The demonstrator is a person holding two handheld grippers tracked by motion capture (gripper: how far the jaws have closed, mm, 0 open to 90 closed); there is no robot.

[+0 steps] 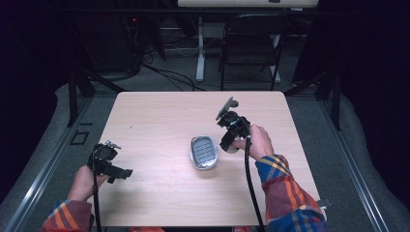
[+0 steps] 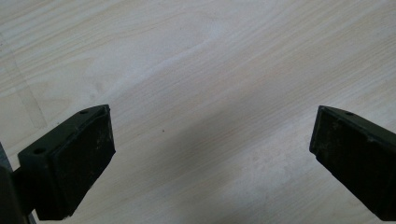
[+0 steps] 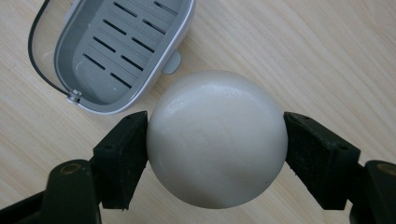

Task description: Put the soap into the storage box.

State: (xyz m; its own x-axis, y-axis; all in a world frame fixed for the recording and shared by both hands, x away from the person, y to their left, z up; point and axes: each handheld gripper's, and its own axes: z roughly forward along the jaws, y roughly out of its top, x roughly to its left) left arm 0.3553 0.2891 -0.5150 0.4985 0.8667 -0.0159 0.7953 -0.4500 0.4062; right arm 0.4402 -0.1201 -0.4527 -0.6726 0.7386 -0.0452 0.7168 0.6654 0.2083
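Right gripper (image 3: pixel 215 158): jaws were clamped on the white soap bar (image 3: pixel 217 144), one pad on each side, bar centred between them. It hung above the wood surface (image 3: pixel 303 56), just beside the grey slotted soap dish (image 3: pixel 116 42). Left gripper (image 2: pixel 210 154): jaws stood wide apart, nothing between them, over bare surface.
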